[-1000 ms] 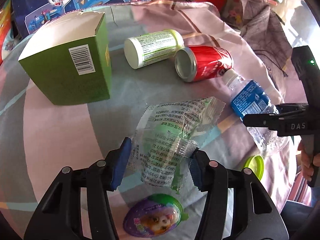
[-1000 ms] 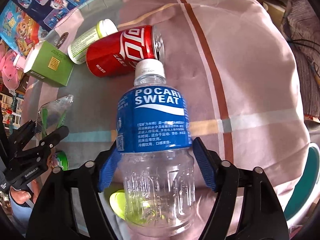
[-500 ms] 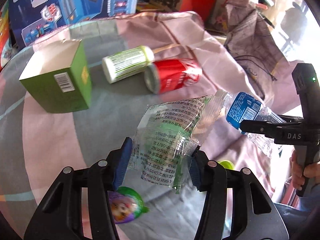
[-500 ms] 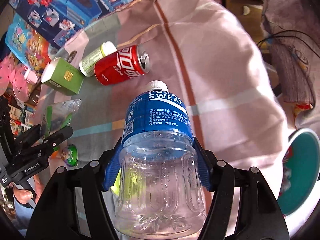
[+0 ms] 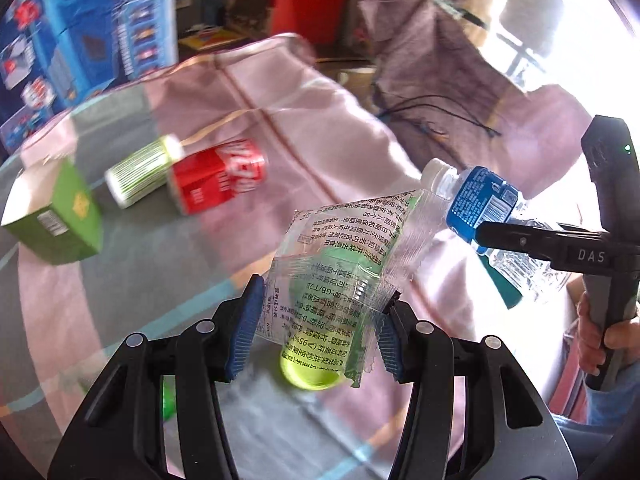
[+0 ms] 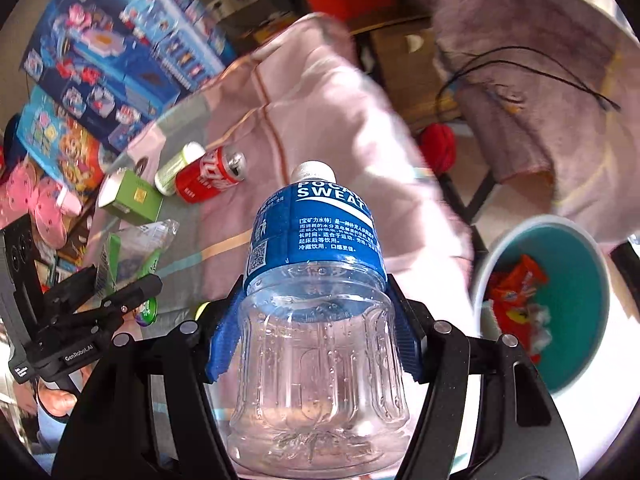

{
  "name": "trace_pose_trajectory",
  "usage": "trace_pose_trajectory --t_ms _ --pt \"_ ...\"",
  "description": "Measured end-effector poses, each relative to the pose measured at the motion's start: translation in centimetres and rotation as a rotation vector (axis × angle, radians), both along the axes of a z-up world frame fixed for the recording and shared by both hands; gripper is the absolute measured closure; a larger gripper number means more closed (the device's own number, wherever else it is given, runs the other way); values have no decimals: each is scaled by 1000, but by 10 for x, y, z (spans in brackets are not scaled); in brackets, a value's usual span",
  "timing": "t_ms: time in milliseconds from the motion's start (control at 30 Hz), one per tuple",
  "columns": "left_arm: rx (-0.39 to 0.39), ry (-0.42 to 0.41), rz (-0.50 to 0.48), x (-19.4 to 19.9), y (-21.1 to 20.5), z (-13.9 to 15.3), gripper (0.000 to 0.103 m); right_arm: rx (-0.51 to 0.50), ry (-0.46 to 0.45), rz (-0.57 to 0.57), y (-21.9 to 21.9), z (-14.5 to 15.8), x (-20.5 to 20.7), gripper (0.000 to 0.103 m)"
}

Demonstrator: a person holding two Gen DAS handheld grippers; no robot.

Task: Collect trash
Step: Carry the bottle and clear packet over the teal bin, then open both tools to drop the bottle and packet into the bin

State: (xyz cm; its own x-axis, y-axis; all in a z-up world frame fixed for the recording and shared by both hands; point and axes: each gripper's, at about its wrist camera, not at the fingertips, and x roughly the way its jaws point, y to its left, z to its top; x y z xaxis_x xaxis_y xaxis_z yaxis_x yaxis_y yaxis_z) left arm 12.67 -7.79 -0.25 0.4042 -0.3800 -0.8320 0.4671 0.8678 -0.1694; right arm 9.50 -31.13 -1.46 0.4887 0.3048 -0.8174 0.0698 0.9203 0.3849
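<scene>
My left gripper (image 5: pixel 316 328) is shut on a clear plastic wrapper (image 5: pixel 344 264) with black print and green patches, held above the table. My right gripper (image 6: pixel 316 336) is shut on an empty Pocari Sweat bottle (image 6: pixel 316 280) with a blue label and white cap, also lifted; it shows in the left wrist view (image 5: pixel 480 204). A teal trash bin (image 6: pixel 572 308) with a white rim and orange wrappers inside stands on the floor at the right. The left gripper and wrapper (image 6: pixel 136 252) show at the left of the right wrist view.
On the pink and grey tablecloth (image 5: pixel 320 128) lie a red cola can (image 5: pixel 218 176), a green-white tub (image 5: pixel 140 170), a green carton (image 5: pixel 56 216), a yellow-green lid (image 5: pixel 308 372) and a small round toy (image 6: pixel 146 310). Toy boxes (image 6: pixel 120 40) stand behind.
Both grippers have risen and swung right with their loads, away from the table. The teal bin has come further into the right wrist view.
</scene>
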Motion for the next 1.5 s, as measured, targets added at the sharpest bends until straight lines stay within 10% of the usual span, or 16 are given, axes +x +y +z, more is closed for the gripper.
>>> trace_pose_trajectory --t_ms 633,1200,1500 --pt "14 36 -342 -42 -196 -2 50 71 -7 -348 -175 -19 -102 41" --pt "91 136 -499 -56 -306 -58 47 97 74 -452 -241 -54 -132 41" --pt "78 149 -484 -43 -328 -70 16 89 102 -476 -250 -60 -133 41"
